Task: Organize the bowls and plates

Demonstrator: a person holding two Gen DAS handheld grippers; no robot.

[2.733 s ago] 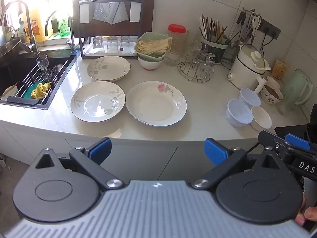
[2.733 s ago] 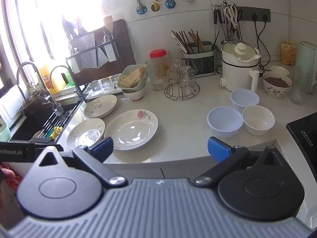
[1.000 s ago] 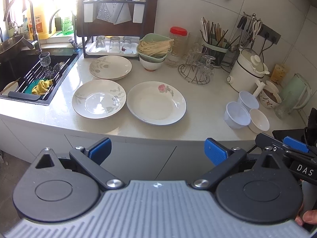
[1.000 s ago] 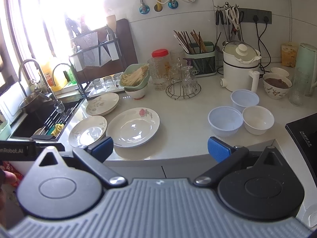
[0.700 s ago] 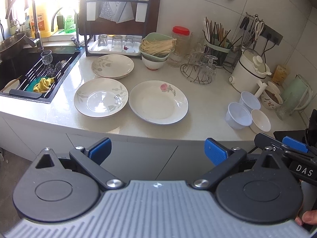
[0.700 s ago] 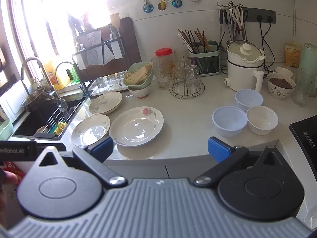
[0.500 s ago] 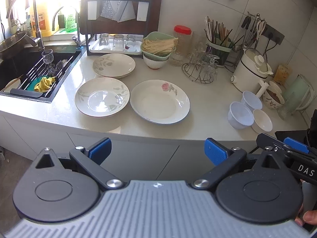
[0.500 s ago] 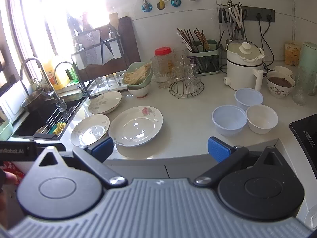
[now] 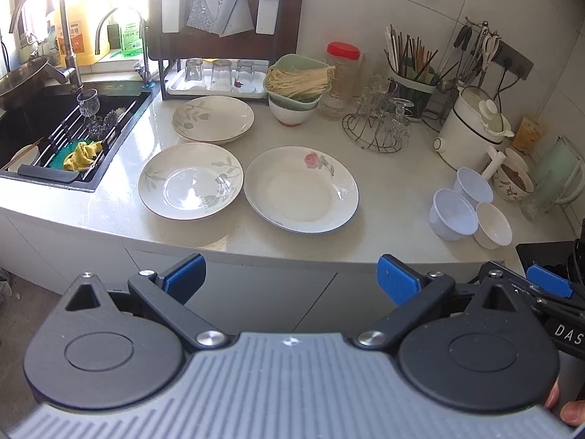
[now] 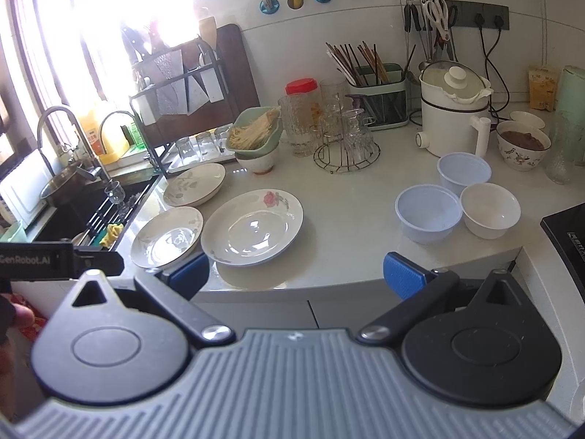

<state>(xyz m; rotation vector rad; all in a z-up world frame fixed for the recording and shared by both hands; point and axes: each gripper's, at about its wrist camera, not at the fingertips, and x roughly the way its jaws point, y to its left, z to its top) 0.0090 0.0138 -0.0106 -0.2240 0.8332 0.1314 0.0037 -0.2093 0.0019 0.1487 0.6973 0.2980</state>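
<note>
Sink (image 9: 44,135): black, at 9 o'clock, with a yellow cloth (image 9: 82,150) and a glass (image 9: 87,102) on its rack.
Taps (image 9: 64,44): two, at 10 o'clock, behind the sink.
Dish rack (image 9: 219,36): dark, at 12 o'clock, with three cups upside down on its tray.
Green basket (image 9: 298,80): full of dry noodles, just right of the rack.
Red-lid jar (image 9: 342,73): right beside the basket.
Wire stand (image 9: 378,124): holds glasses, at 1 o'clock.
Chopstick holder (image 9: 411,73): behind the wire stand.
White kettle (image 9: 471,128): at 2 o'clock, near the wall.
</note>
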